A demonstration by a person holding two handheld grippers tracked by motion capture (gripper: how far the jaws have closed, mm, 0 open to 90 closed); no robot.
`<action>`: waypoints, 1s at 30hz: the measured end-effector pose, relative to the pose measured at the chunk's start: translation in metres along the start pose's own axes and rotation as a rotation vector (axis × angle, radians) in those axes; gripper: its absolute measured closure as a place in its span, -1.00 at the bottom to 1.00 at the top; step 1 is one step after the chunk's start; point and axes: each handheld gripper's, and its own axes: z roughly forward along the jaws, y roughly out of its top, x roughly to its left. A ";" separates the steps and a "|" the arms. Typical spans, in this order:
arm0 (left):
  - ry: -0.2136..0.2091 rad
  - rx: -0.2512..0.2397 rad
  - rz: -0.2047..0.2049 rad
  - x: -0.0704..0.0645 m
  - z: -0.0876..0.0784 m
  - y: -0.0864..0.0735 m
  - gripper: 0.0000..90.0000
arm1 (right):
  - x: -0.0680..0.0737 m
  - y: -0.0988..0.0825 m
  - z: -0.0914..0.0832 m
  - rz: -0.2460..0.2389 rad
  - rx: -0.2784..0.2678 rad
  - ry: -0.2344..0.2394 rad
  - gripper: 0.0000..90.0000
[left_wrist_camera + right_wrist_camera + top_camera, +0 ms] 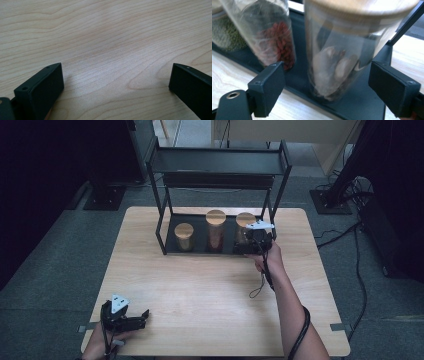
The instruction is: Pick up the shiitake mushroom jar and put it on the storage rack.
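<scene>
Wooden table (210,290), rack shelf (299,75), pale-filled jar (342,57), red-filled jar (274,42)

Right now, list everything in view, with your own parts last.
table: one, light wood, centre of the high view.
rack: one, black metal, two-tier, back of the table.
jars: three, glass with wooden lids, on the rack's lower tray; short one left, tall one with red contents middle, right jar between the right gripper's jaws, untouched.
left gripper: one, black, open, near-left table corner.
right gripper: one, black, open, at the right jar.
</scene>
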 end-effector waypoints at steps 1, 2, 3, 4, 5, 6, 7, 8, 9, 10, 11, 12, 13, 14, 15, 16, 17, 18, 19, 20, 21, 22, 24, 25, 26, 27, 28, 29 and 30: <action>0.000 0.000 0.000 0.000 0.000 0.000 -1.00 | 0.001 -0.002 0.000 0.000 0.001 0.003 -0.72; 0.000 0.000 0.000 0.000 0.000 0.000 -1.00 | 0.002 -0.005 0.001 -0.002 0.004 0.006 -0.75; 0.000 0.000 0.000 0.000 0.000 0.000 -1.00 | 0.003 -0.008 0.001 -0.004 0.007 0.006 -0.77; 0.000 0.000 0.000 0.000 0.000 0.000 -1.00 | 0.004 -0.010 0.002 -0.008 0.010 0.009 -0.79; 0.000 0.000 0.000 0.000 0.000 0.000 -1.00 | 0.005 -0.013 0.002 -0.011 0.012 0.014 -0.80; 0.000 0.000 0.000 0.000 0.000 0.000 -1.00 | 0.006 -0.016 0.003 -0.014 0.014 0.021 -0.83; 0.000 0.000 0.000 0.000 0.000 0.000 -1.00 | 0.007 -0.019 0.003 -0.017 0.016 0.026 -0.86; 0.000 0.000 0.000 0.000 0.000 0.000 -1.00 | 0.008 -0.022 0.004 -0.023 0.020 0.031 -0.88; 0.000 0.000 0.000 0.000 0.000 0.000 -1.00 | 0.009 -0.024 0.005 -0.028 0.022 0.034 -0.90; 0.000 0.000 0.001 0.000 0.000 0.000 -1.00 | 0.010 -0.027 0.006 -0.030 0.022 0.039 -0.92; 0.000 0.000 0.000 0.000 0.000 0.000 -1.00 | 0.010 -0.031 0.006 -0.027 0.025 0.044 -0.94; 0.000 0.000 0.000 0.000 0.000 0.000 -1.00 | 0.011 -0.032 0.007 -0.026 0.026 0.048 -0.95; 0.000 0.000 0.000 0.000 0.000 0.000 -1.00 | 0.011 -0.035 0.007 -0.022 0.027 0.053 -0.98; 0.000 0.000 0.000 0.000 0.000 0.000 -1.00 | 0.011 -0.037 0.008 -0.015 0.027 0.058 -1.00; 0.000 0.000 0.001 0.000 0.000 0.000 -1.00 | 0.010 -0.040 0.008 -0.007 0.025 0.064 -1.00; 0.000 0.000 0.000 0.000 0.000 0.000 -1.00 | 0.010 -0.042 0.009 0.001 0.029 0.071 -1.00; 0.000 0.000 0.001 0.000 0.000 0.000 -1.00 | 0.010 -0.045 0.009 0.004 0.029 0.073 -1.00; 0.000 0.000 0.001 0.000 0.000 0.000 -1.00 | 0.009 -0.048 0.010 0.005 0.033 0.074 -1.00; 0.000 0.000 0.001 0.000 0.000 0.000 -1.00 | 0.009 -0.052 0.011 0.007 0.039 0.076 -1.00; 0.000 0.000 0.001 0.000 0.000 0.000 -1.00 | 0.009 -0.054 0.012 0.007 0.041 0.076 -1.00; 0.000 0.000 0.000 0.000 0.000 0.000 -1.00 | 0.009 -0.057 0.012 0.011 0.044 0.077 -1.00; 0.000 0.000 0.001 0.000 0.000 0.000 -1.00 | 0.008 -0.060 0.013 0.016 0.046 0.077 -1.00; 0.000 0.000 0.001 0.000 0.000 0.000 -1.00 | 0.007 -0.064 0.014 0.021 0.049 0.078 -1.00; 0.000 0.000 0.001 0.000 0.000 0.000 -1.00 | 0.007 -0.067 0.014 0.023 0.051 0.077 -1.00; 0.000 0.000 0.001 0.000 0.000 0.000 -1.00 | 0.006 -0.070 0.015 0.026 0.055 0.078 -1.00; 0.000 0.000 0.001 0.000 0.000 0.000 -1.00 | 0.006 -0.072 0.015 0.027 0.057 0.079 -1.00; 0.000 0.000 0.001 0.000 0.000 0.000 -1.00 | 0.005 -0.075 0.015 0.032 0.061 0.077 -1.00; 0.000 0.000 0.001 0.000 0.000 0.000 -1.00 | 0.005 -0.078 0.016 0.035 0.065 0.077 -1.00; 0.000 0.000 0.001 0.000 0.000 0.000 -1.00 | 0.004 -0.080 0.016 0.040 0.068 0.076 -1.00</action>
